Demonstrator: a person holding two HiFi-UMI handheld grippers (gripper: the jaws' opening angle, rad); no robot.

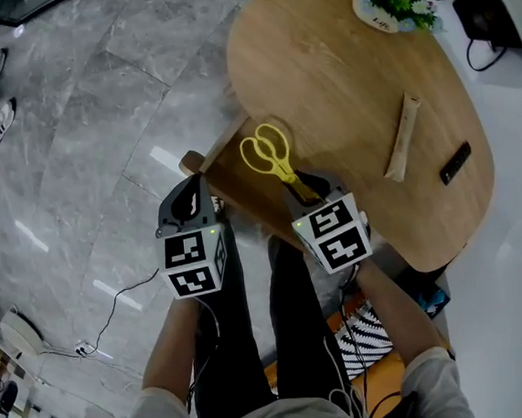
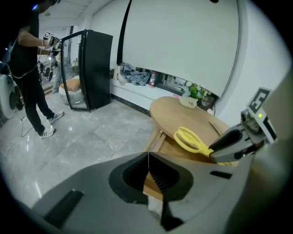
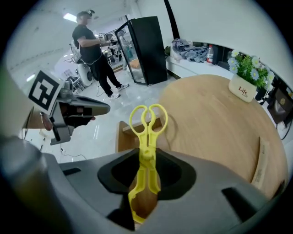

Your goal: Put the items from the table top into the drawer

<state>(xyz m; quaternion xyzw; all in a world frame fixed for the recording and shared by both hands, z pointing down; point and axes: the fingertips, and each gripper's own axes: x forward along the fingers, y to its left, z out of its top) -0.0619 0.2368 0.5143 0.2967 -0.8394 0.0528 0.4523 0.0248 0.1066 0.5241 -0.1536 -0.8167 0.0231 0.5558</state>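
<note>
Yellow scissor-handled tongs [image 1: 269, 152] hang in my right gripper [image 1: 303, 188], which is shut on their lower end. Their loop handles point away from me, above the open wooden drawer [image 1: 240, 185] that sticks out of the round wooden table [image 1: 349, 75]. The right gripper view shows the tongs [image 3: 146, 137] clamped between the jaws, over the drawer [image 3: 124, 139]. My left gripper [image 1: 187, 200] is shut with nothing in it, left of the drawer's near corner. In the left gripper view, its jaws meet in a thin line, with the tongs [image 2: 190, 139] to the right.
On the table lie a long tan stick-like item [image 1: 402, 137] and a black bar [image 1: 455, 163], with a small flower pot [image 1: 397, 2] at the far edge. Grey marble floor lies to the left. A person [image 3: 91, 50] stands by a black cabinet [image 3: 149, 48].
</note>
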